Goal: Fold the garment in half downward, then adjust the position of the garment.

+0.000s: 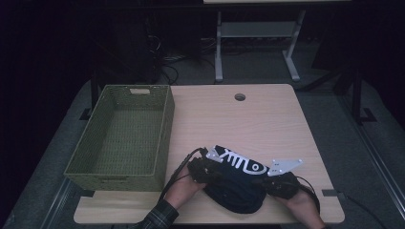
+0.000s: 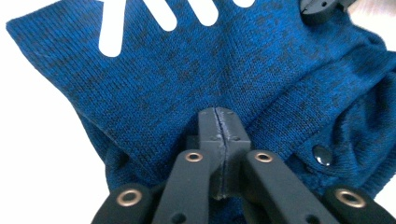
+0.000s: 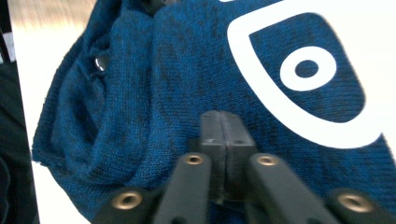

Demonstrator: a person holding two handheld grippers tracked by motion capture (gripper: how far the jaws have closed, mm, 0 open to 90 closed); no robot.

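The knit garment point(image 1: 239, 183), right of the basket point(image 1: 123, 138), looked soft and limp; left gripper point(image 2: 218, 122) and right gripper point(image 3: 220, 125) sat clenched against its opposite edges, the best holds.

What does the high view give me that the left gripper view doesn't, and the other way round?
The high view takes in the empty green woven basket at the left of the light wooden table, with both hands at the near edge. The left gripper view adds close detail: a dark snap button and the left gripper, jaws shut on the cloth. Both show the dark blue knitted garment with white print.
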